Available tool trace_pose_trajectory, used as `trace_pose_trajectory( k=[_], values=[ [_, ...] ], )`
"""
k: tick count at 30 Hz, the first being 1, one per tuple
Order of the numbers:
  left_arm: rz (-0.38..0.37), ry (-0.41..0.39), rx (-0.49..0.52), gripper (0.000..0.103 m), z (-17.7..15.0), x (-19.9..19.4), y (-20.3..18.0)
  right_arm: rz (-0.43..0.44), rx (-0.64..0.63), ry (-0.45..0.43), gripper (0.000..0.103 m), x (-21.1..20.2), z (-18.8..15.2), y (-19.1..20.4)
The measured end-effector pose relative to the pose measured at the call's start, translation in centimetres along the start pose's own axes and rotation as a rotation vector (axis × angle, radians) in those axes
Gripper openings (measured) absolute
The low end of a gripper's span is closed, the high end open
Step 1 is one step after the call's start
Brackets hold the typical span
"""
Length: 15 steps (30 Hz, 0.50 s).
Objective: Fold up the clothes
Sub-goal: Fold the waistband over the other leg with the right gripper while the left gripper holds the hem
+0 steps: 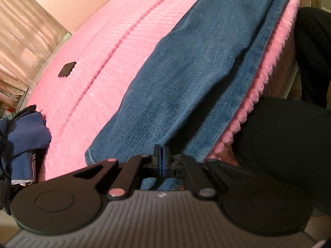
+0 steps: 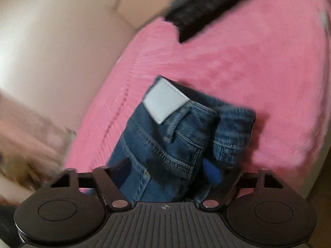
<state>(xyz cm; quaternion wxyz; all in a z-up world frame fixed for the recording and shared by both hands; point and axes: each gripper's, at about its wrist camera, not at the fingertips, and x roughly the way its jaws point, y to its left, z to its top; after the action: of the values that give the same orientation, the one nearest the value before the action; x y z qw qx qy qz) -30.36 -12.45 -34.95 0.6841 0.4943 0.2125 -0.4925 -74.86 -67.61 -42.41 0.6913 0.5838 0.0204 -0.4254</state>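
Observation:
Blue jeans (image 1: 186, 78) lie stretched along the near edge of a pink bed cover (image 1: 115, 41). My left gripper (image 1: 162, 153) is shut, its blue pads pressed together at the hem end of the jean legs; whether cloth sits between them is hidden. In the right wrist view, the waistband end of the jeans (image 2: 165, 136), with a white label patch (image 2: 164, 101), is bunched between the jaws of my right gripper (image 2: 167, 171), which are set wide around the denim. This view is blurred.
A small black square object (image 1: 67, 69) lies on the bed cover. Dark blue clothes (image 1: 22, 136) are heaped at the left bed edge. A black garment (image 2: 206, 6) lies at the far end of the bed (image 2: 258, 72). The person's black-clad legs (image 1: 289, 140) stand at right.

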Motion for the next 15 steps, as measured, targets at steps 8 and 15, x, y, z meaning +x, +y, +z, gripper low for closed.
trace_pose_trajectory(
  k=[8,15],
  values=[
    [0.077,-0.083,-0.021,0.000,0.4,-3.1,0.6,0.032,-0.096,-0.084,0.011,-3.9,1.3,3.3],
    [0.043,-0.022,0.065,0.000,-0.7,-1.9,-2.0,-0.094,-0.047,-0.076,0.011,-2.9,-0.9,-1.1]
  ],
)
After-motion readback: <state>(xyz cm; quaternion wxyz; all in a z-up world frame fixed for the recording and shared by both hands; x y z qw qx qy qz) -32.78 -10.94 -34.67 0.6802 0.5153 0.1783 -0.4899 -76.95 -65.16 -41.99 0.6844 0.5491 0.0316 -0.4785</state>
